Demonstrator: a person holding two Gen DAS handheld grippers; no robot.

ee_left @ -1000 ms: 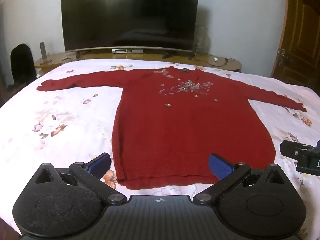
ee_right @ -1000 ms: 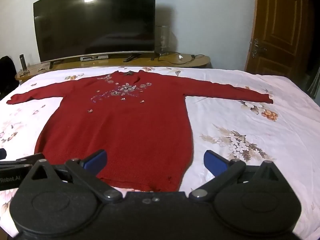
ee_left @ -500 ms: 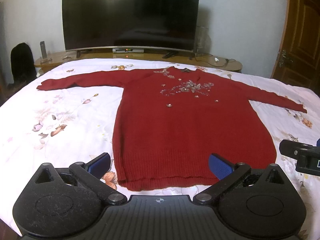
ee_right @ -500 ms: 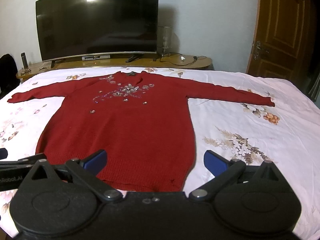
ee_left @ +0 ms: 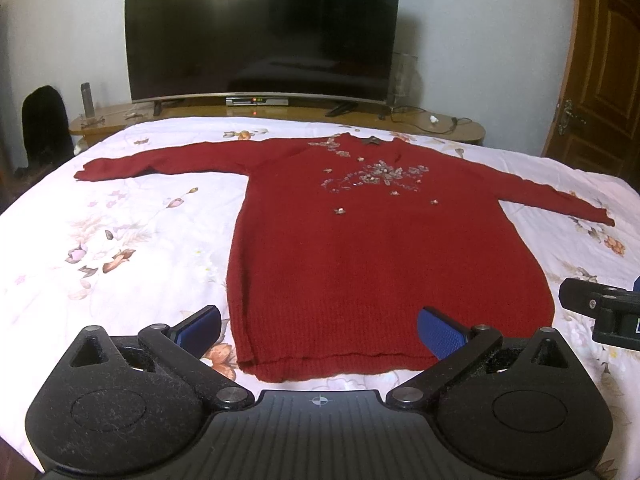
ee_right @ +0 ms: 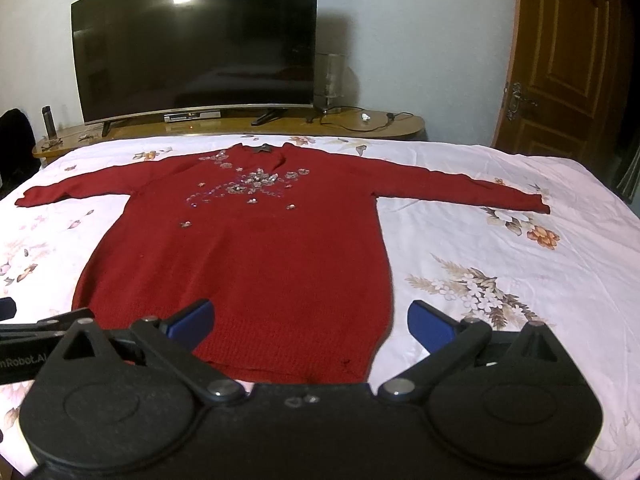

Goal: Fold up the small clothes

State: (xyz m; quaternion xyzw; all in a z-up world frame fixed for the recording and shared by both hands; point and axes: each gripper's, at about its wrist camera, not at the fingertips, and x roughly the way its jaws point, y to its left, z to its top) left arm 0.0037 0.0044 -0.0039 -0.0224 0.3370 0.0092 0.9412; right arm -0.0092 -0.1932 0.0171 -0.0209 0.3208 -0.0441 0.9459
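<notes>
Almost nothing has moved in the last second: my view has only crept a touch nearer the hem, so I read this as lining up, with no fold begun. The red sweater (ee_left: 384, 264) lies flat, front up, on the floral bedsheet (ee_left: 120, 240), both sleeves stretched out sideways. My left gripper (ee_left: 318, 324) hangs over the hem's left corner, fingers spread wide, holding nothing. My right gripper (ee_right: 310, 318) sits over the hem's right corner, also spread and empty. Next, I'd guess, comes a pinch on the hem or sleeves.
</notes>
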